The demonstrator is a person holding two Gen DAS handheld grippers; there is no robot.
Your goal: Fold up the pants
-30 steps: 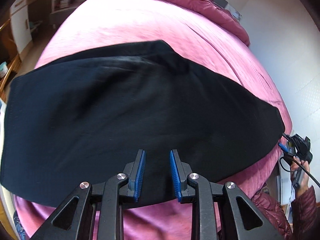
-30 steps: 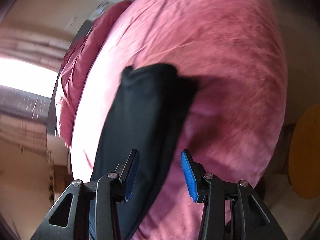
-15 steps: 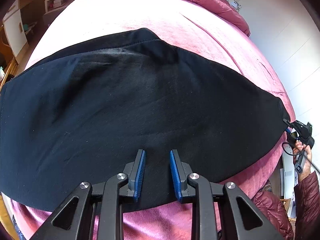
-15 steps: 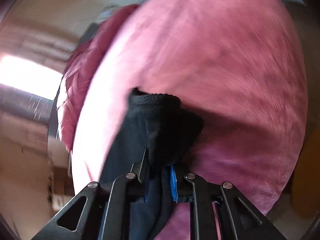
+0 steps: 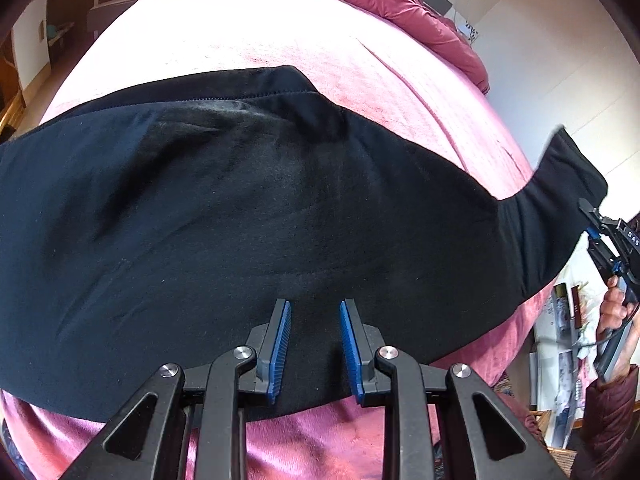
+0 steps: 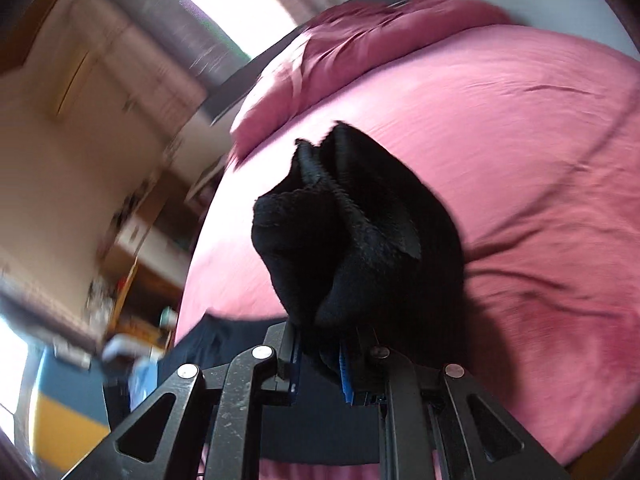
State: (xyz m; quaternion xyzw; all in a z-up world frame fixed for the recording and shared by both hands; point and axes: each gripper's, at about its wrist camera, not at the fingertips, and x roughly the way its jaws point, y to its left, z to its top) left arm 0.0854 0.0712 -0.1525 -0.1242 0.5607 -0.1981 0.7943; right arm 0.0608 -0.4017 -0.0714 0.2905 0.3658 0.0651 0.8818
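While the black pants (image 5: 248, 232) lay spread flat across the pink bedspread (image 5: 248, 48), doubled leg on leg with a stitched seam along the far edge, their right end was raised clear of the bed and hung curled from your right gripper (image 5: 591, 229). In the right wrist view that end showed as a bunched wad of fuzzy black fabric (image 6: 352, 232), its ribbed hem edges sticking up, standing out past the blue pads. You had those fingers clamped on the cloth; they had just been closing, and the fabric filled the gap between them. Your right hand (image 5: 616, 312), in a dark red puffy sleeve (image 5: 608, 412), held that tool's handle upright at the bed's right side. Your left gripper (image 5: 314, 344) pointed steeply down over the near edge of the pants, its blue-padded fingers (image 5: 280, 344) parted with a narrow gap and nothing between them, the cloth lying beneath. On the right tool's body the white letters "DAS" could be read; the rest was cut off.
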